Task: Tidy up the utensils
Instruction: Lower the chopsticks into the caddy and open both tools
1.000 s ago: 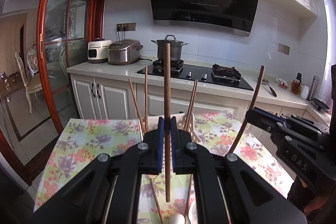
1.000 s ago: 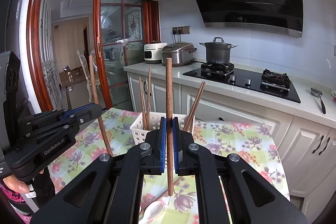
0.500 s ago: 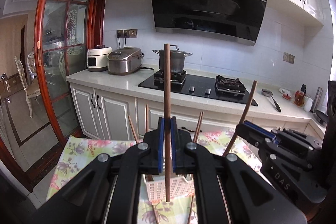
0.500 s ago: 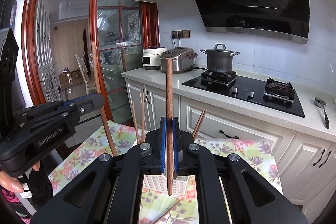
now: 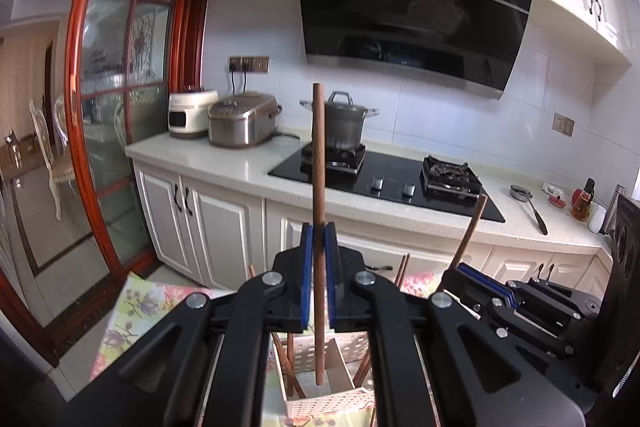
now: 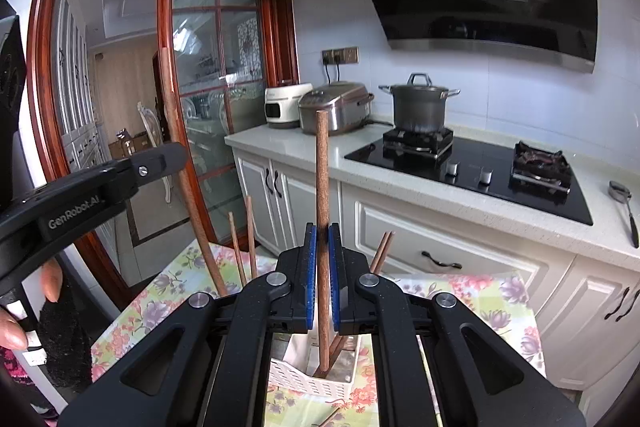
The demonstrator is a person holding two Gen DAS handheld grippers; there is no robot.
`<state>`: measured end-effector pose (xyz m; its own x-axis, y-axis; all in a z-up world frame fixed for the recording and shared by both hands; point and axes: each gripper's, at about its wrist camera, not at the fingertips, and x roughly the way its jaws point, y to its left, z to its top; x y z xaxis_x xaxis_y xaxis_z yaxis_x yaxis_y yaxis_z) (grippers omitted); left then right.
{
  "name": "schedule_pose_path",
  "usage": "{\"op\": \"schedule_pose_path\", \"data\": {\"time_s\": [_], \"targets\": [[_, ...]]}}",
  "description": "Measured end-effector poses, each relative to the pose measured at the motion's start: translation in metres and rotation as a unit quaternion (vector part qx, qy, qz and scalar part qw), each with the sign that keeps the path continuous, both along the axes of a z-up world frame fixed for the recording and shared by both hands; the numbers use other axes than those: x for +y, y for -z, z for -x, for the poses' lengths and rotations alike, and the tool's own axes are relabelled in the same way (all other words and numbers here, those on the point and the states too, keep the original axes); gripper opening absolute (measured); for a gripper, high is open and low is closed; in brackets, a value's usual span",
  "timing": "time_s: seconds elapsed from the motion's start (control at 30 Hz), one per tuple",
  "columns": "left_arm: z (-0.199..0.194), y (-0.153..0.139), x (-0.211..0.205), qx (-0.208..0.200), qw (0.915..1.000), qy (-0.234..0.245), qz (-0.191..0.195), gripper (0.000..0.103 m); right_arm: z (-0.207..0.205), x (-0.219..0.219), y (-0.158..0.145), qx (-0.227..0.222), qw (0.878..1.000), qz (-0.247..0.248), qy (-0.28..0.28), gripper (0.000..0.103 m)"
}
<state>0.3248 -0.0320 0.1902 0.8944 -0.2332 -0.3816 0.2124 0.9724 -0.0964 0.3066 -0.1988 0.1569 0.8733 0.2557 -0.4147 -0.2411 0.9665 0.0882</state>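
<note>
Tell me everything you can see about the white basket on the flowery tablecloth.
The white basket looks like plastic, with slotted lattice walls and an open top. It stands upright on the floral tablecloth, largely hidden behind the gripper bodies. Several brown chopsticks already lean inside it, ends sticking up. In the left wrist view a partition seems to split it into compartments. The chopstick clamped in the right gripper points down into it.

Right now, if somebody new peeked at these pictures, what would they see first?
First, the brown chopstick standing upright, pinched in the left tool, with a second chopstick pinched the same way in the right tool. Just below them sits a white basket on the flowery tablecloth, with more chopsticks in it. Behind, a grey pot sits on the black stove.
</note>
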Motion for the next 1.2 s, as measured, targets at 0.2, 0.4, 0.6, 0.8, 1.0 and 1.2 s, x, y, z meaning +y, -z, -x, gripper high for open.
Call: {"op": "schedule_pose_path", "data": {"time_s": [0.2, 0.4, 0.6, 0.8, 1.0, 1.2], "targets": [[-0.021, 0.028, 0.003, 0.036, 0.9993, 0.004, 0.001, 0.006, -0.014, 0.003, 0.019, 0.024, 1.0, 0.011, 0.0, 0.006], [-0.035, 0.057, -0.002, 0.074, 0.9971, 0.016, -0.012, 0.006, -0.028, 0.01, 0.035, 0.06, 0.998, 0.029, 0.004, 0.006], [-0.043, 0.082, -0.003, 0.101, 0.9947, 0.011, -0.018, 0.006, -0.041, 0.01, 0.055, 0.083, 0.996, 0.021, 0.007, 0.007], [-0.045, 0.097, 0.006, 0.106, 0.9941, -0.004, -0.021, 0.017, -0.046, -0.002, 0.065, 0.092, 0.996, -0.004, 0.011, 0.035], [-0.029, 0.099, 0.017, 0.084, 0.9957, -0.029, -0.027, 0.05, -0.036, -0.011, 0.069, 0.091, 0.996, -0.007, 0.016, 0.036], [-0.001, 0.104, 0.03, 0.059, 0.996, -0.059, -0.031, 0.088, -0.012, -0.016, 0.079, 0.09, 0.996, -0.016, 0.014, 0.038]]}}
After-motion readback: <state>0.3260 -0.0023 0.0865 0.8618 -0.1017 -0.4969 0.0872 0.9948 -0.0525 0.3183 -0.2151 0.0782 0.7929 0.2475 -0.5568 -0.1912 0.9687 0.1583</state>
